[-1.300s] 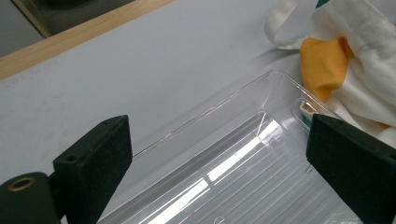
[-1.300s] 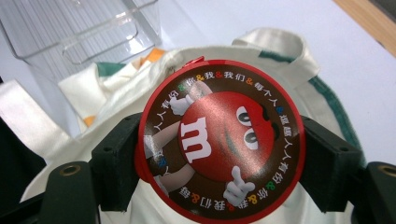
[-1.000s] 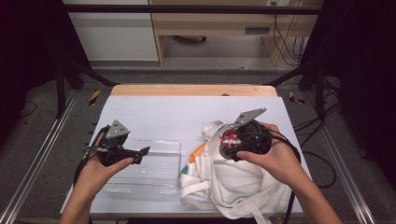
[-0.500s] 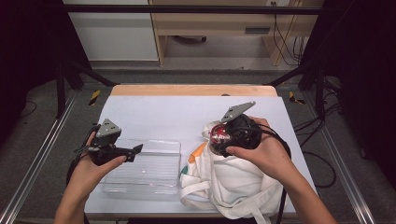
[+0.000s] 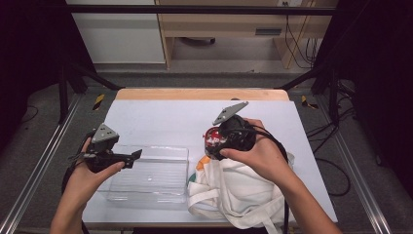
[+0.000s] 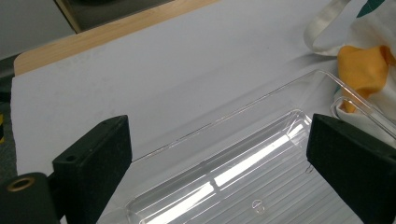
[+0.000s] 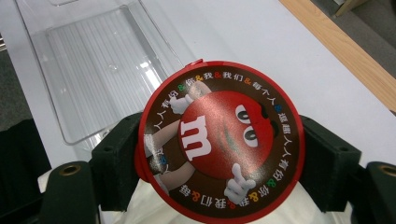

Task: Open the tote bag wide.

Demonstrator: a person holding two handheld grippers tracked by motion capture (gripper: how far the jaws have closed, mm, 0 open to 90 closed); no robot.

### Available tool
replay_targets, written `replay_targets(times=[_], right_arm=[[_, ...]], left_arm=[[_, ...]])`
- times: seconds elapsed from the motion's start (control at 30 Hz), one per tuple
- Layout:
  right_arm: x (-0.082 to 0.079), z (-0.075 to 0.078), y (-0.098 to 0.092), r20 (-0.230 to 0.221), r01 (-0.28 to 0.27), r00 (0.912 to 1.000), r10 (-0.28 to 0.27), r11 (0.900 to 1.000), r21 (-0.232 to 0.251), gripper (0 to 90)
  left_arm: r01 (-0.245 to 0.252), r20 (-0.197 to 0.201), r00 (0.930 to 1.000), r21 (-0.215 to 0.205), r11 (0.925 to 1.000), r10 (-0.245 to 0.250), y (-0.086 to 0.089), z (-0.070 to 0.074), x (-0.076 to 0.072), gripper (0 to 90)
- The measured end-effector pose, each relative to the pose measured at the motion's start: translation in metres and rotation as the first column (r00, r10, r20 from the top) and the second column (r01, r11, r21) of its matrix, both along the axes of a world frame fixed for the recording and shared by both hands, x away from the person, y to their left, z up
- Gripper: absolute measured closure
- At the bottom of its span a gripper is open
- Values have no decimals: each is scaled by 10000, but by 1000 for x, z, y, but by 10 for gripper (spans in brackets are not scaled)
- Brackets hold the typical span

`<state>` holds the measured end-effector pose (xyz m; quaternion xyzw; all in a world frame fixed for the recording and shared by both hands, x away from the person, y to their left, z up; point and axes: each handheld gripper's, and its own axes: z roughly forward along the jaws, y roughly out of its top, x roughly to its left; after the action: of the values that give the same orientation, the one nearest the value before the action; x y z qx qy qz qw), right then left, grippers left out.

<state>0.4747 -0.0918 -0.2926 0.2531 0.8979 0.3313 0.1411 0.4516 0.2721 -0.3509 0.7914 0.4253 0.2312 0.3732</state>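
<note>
Clear tray (image 5: 146,175): my left gripper (image 5: 132,155) above its left rim, jaws wide; my right gripper (image 7: 219,158) right of it, clamping red candy tin (image 7: 219,149) over white tote bag (image 5: 243,195)

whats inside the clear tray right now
Nothing: the clear tray shows only its bare ribbed floor. The open left gripper hovers over its near-left part, covering a small patch there in the high view.

Setting: lab or recording workspace. Indicated by a white-topped bench (image 5: 160,114) enclosed in a black metal frame (image 5: 204,9), dark side curtains (image 5: 375,73), loose cables (image 5: 297,39) on a grey floor (image 5: 44,131), and plain cabinets (image 5: 122,31) behind.
</note>
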Motion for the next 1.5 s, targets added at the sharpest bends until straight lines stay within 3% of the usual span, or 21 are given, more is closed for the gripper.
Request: replay_targets(times=[0.53,0.67,1.5], right_arm=[[10,-10,33,-37,-370,9993,370,9993,2,252],[13,-15,42,-150,-437,9989,436,9990,-72,252],[24,-31,69,-217,-556,9982,554,9984,-81,252]], left_arm=[[-551,-5,9985,-311,9980,551,25,0,-3,67],[-614,38,9981,-180,9979,615,29,0,-3,67],[-929,-46,9957,-336,9951,928,45,-1,-4,67]])
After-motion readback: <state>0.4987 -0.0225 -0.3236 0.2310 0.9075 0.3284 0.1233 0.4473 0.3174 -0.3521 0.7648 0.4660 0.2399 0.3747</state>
